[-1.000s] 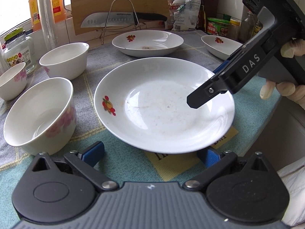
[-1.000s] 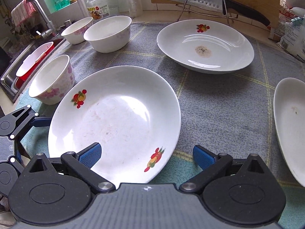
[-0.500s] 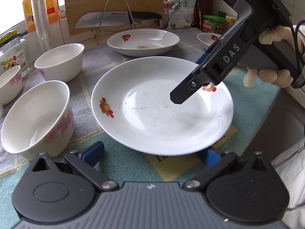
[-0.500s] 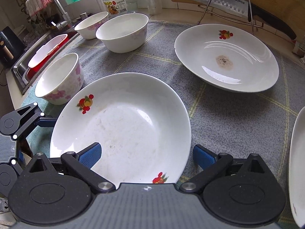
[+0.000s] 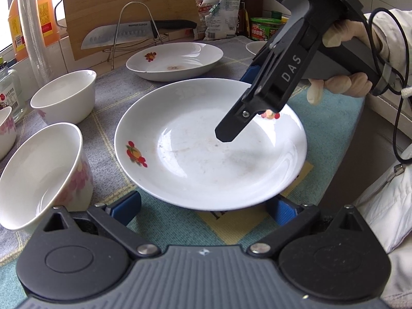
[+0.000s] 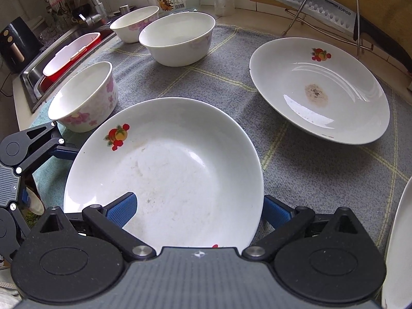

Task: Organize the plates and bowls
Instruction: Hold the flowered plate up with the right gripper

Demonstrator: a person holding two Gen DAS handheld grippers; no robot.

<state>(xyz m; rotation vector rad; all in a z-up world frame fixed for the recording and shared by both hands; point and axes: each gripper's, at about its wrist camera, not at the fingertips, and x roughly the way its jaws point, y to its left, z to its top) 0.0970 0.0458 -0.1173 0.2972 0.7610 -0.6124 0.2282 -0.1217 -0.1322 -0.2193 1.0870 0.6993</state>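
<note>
Near bowl: leftmost in the left wrist view, upright on the grey cloth of the tabletop, close beside the front plate but not touching it, as far as can be seen.

Far bowls: plain bowl and pink-flowered bowl stand behind, upright, unstacked.

Left tool: fingers spread, one on either side of the plate's near rim; no contact visible. Position matches the frame half a second back.

Front plate: centre of the scene, flat on the cloth at the near edge of the tabletop, smeared (faint residue across the well).

Right tool: fingers spread wide. It has advanced over the last second; the left blue pad now sits over the plate's well, the right pad just outside the rim. In the left wrist view its dark finger hangs above the plate's centre.

Change, meaning: the right tool has closed in on the front plate, so this plate is probably the first pick. Grip not yet made.

Second plate: behind and to the right, well apart, brown stain in its middle (a likely stacking base, judging by layout).

Third plate: only a rim at the far right.

Task status: nothing stacked yet.
</note>
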